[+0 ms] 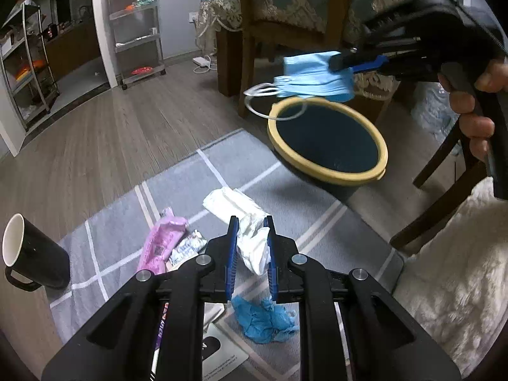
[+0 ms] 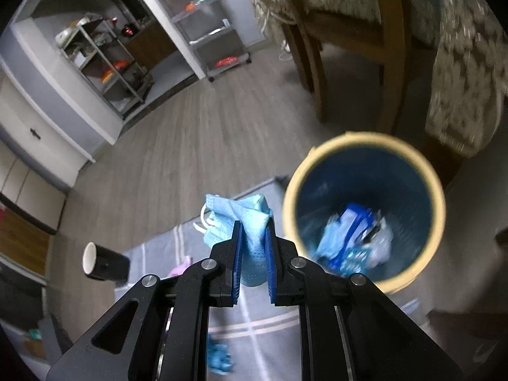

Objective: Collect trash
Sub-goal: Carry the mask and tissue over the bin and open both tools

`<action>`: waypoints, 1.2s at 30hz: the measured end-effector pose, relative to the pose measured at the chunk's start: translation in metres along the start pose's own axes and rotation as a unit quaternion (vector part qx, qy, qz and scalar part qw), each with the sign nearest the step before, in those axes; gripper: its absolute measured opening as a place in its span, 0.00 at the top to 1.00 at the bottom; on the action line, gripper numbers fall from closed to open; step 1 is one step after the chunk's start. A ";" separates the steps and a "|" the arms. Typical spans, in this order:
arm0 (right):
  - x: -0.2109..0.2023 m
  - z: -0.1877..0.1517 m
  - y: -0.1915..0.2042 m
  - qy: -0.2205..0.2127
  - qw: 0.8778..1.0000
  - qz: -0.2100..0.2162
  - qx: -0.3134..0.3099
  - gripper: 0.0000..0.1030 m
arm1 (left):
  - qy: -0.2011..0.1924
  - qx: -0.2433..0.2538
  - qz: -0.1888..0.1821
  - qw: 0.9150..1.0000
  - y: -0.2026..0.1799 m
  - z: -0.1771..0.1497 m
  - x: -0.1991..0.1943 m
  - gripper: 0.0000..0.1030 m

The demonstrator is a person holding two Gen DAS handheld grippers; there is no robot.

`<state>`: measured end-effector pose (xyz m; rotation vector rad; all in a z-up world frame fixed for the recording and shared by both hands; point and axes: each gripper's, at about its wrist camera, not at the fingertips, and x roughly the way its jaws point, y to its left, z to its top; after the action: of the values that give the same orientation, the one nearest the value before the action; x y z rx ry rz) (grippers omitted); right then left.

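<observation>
1. Two grippers each hold a piece of trash above a grey rug with white grid lines point(image 1: 120, 222) laid on a grey wood-plank floor point(image 1: 111, 133).
2. A round dark-blue waste bin with a pale yellow rim point(image 2: 439, 219) stands at the rug's far right corner, in front of the brown wooden chair legs point(image 1: 246, 63) and a fringed patterned tablecloth point(image 2: 460, 95); blue and white wrappers already lie in its bottom.
3. A fluffy white seat cushion point(image 1: 451, 270) fills the right edge of the left wrist view.
4. The right gripper point(image 2: 254, 241) is clamped on a light-blue pleated face mask point(image 1: 317, 76), which hangs just left of the bin's opening in the right wrist view; in the left wrist view its white ear loops dangle over the near rim.
5. The left gripper point(image 1: 252, 241) is closed around a crumpled white tissue point(image 1: 254, 244), lifted off the rug, its far end trailing towards the bin.
6. A black mug with a white inside point(image 1: 35, 254) lies on its side at the rug's left edge, well apart from the bin.
7. Still on the rug: a pink plastic wrapper point(image 1: 162, 241), a small white printed packet point(image 1: 187, 247) touching it, and a crumpled blue glove point(image 1: 263, 320) under the left gripper.
8. A white card with a black patch point(image 1: 222, 355) lies nearest the camera.
</observation>
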<state>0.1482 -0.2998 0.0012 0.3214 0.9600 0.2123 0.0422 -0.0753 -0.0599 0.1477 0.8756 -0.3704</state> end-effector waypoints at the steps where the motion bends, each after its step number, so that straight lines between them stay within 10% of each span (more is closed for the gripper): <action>1: -0.003 0.004 -0.005 -0.003 1.000 -0.009 -0.006 0.86 | -0.002 -0.001 -0.001 1.000 -0.001 0.003 -0.001 0.86; 14: 0.016 0.023 -0.089 0.041 0.994 -0.099 0.009 0.86 | -0.028 0.040 0.006 0.999 -0.035 0.061 0.015 0.85; 36: 0.068 0.017 -0.120 0.114 0.982 -0.145 0.045 0.86 | 0.020 0.102 -0.015 0.995 -0.132 0.128 0.140 0.85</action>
<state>0.2047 -0.3931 -0.0851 0.2392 1.2326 -0.0619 0.1665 -0.2686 -0.0835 0.3308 0.8787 -0.4863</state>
